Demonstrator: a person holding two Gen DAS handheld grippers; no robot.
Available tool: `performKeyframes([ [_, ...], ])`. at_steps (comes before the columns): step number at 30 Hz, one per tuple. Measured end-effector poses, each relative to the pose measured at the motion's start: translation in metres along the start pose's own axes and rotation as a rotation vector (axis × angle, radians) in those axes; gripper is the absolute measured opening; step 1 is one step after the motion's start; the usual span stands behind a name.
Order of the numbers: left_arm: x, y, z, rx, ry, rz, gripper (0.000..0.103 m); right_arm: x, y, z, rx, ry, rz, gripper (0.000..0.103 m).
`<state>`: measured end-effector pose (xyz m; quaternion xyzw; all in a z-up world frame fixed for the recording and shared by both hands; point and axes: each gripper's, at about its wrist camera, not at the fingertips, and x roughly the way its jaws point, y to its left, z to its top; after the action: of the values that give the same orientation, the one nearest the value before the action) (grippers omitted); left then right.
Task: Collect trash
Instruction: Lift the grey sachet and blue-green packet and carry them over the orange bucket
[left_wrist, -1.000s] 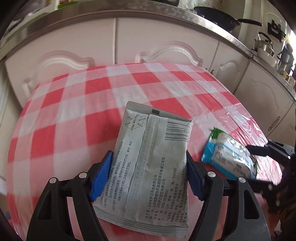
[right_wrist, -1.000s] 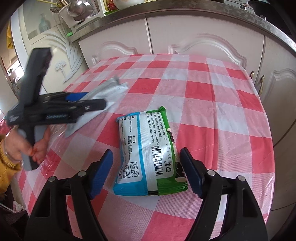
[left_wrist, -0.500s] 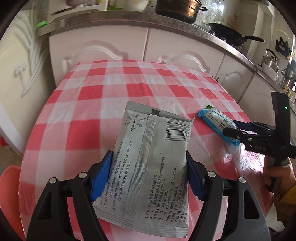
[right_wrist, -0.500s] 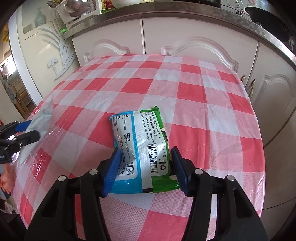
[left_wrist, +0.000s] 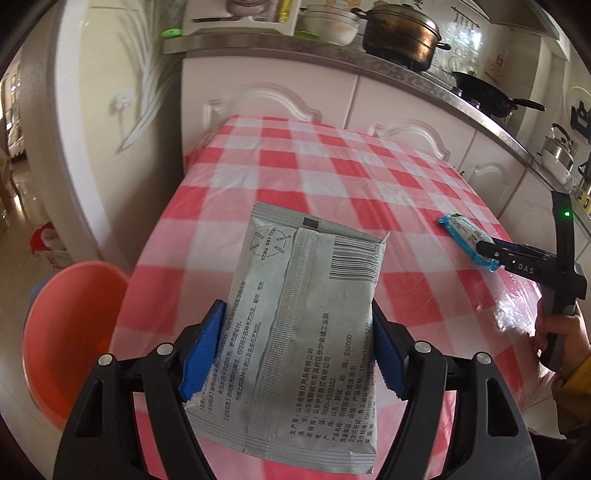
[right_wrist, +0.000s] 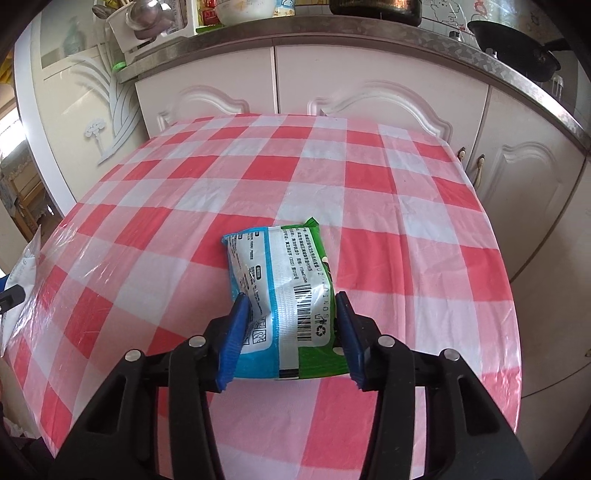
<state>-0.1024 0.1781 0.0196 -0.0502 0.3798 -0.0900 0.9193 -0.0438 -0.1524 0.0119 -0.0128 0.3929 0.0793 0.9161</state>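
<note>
A grey printed packet (left_wrist: 314, 266) hangs above the red-and-white checked table (left_wrist: 295, 162), with my left gripper (left_wrist: 297, 332) shut on its lower half. On the cloth lies a blue, white and green packet (right_wrist: 280, 258). My right gripper (right_wrist: 291, 299) has its jaws closing on that packet's near end, and both blue pads press into its sides so the wrapper bulges. In the left wrist view the same packet (left_wrist: 461, 232) shows at the right with the right gripper (left_wrist: 484, 251) at it. The grey packet (right_wrist: 26, 258) peeks in at the right wrist view's left edge.
An orange basin (left_wrist: 70, 332) sits low beside the table's left edge. White cabinets (right_wrist: 369, 92) run behind the table under a steel counter with pots and a wok (left_wrist: 487, 96). A person's hand (left_wrist: 561, 332) holds the right gripper's handle.
My left gripper has swung left with the grey packet, and the orange basin has come into view. The right gripper's jaws have narrowed from wide apart onto the blue and green packet.
</note>
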Motion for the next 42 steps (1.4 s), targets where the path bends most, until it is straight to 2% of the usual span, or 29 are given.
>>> performKeyframes([
  [8,-0.028,0.035,-0.026,-0.056,-0.026,0.068,0.074,-0.012,0.025,-0.012,-0.026,0.009,-0.005,0.045],
  [20,-0.061,0.087,-0.044,-0.171,-0.068,0.155,0.074,-0.018,0.084,-0.009,-0.127,0.033,0.074,0.037],
  [31,-0.067,0.125,-0.049,-0.259,-0.076,0.194,0.074,-0.022,0.136,0.003,-0.22,0.012,0.151,0.033],
  [42,-0.063,0.138,-0.046,-0.277,-0.082,0.227,0.074,-0.027,0.192,0.02,-0.305,-0.011,0.258,0.033],
])
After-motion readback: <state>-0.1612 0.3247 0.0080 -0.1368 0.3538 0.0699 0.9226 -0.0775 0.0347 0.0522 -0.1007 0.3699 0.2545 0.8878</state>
